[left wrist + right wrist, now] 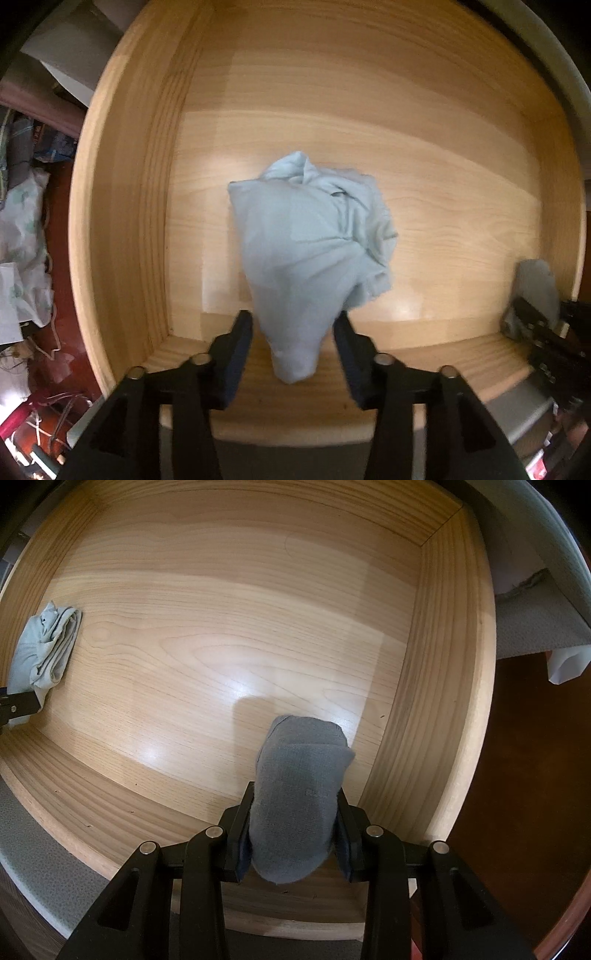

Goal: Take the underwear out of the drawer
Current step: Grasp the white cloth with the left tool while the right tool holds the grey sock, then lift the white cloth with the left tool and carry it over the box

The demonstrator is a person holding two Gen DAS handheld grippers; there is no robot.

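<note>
A crumpled light blue piece of underwear (310, 236) lies in the wooden drawer (125, 221), its narrow end reaching up between the fingers of my left gripper (291, 317). That gripper is open: a gap shows beside the left pad, and the pads do not press the cloth. My right gripper (295, 790) is shut on a dark grey piece of underwear (299, 775) near the drawer's right wall (443, 701). In the right wrist view the light blue underwear (44, 646) sits far left. In the left wrist view the grey underwear (535, 291) sits far right.
The drawer floor (221, 627) is bare light wood between the two garments. Left of the drawer lies clutter: bags and cords (26, 229) on a dark red floor. A grey padded edge (535, 627) runs beyond the drawer's right wall.
</note>
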